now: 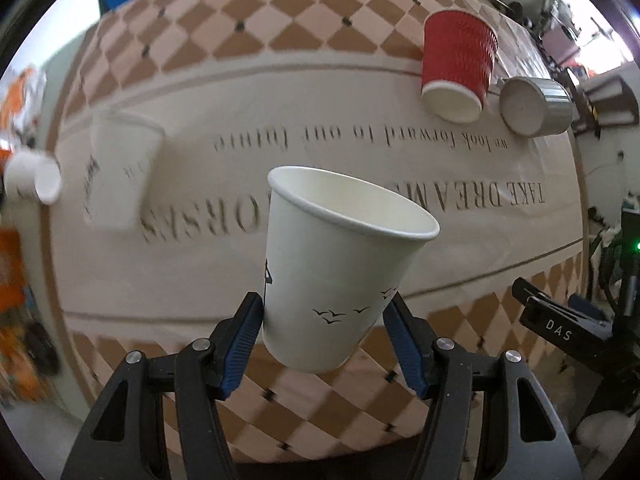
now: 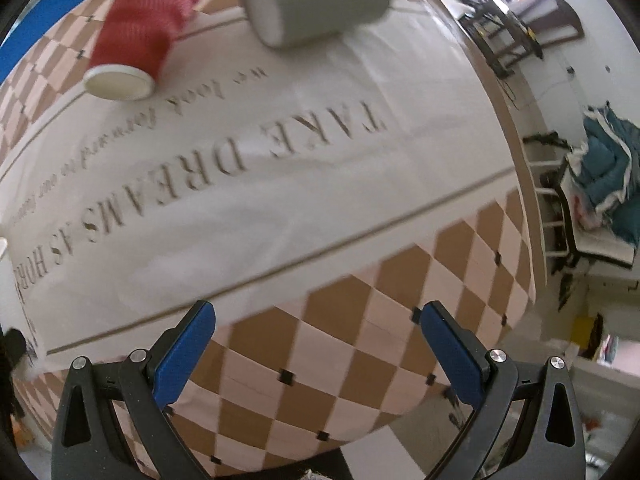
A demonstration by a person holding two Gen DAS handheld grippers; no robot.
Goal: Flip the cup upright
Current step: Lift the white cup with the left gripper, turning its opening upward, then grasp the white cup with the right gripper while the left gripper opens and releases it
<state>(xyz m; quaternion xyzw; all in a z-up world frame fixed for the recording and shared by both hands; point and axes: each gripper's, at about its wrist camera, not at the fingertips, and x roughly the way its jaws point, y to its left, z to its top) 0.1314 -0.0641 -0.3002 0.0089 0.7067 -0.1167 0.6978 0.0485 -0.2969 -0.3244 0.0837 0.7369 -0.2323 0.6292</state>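
Observation:
In the left wrist view my left gripper (image 1: 322, 320) is shut on a white paper cup with bird drawings (image 1: 340, 264). I hold it above the table, mouth up and tilted a little. A second white cup (image 1: 120, 168) stands upside down at the left, and a small white cup (image 1: 34, 180) lies on its side at the far left edge. A red ribbed cup (image 1: 456, 68) lies on its side at the back right; it also shows in the right wrist view (image 2: 136, 36). My right gripper (image 2: 316, 324) is open and empty above the table's near checkered border.
A grey metal cup (image 1: 534, 106) lies on its side beside the red one, seen too in the right wrist view (image 2: 316, 0). The tablecloth (image 2: 280, 200) carries printed text and a checkered border. Chairs and clutter (image 2: 600, 184) stand beyond the table's right edge.

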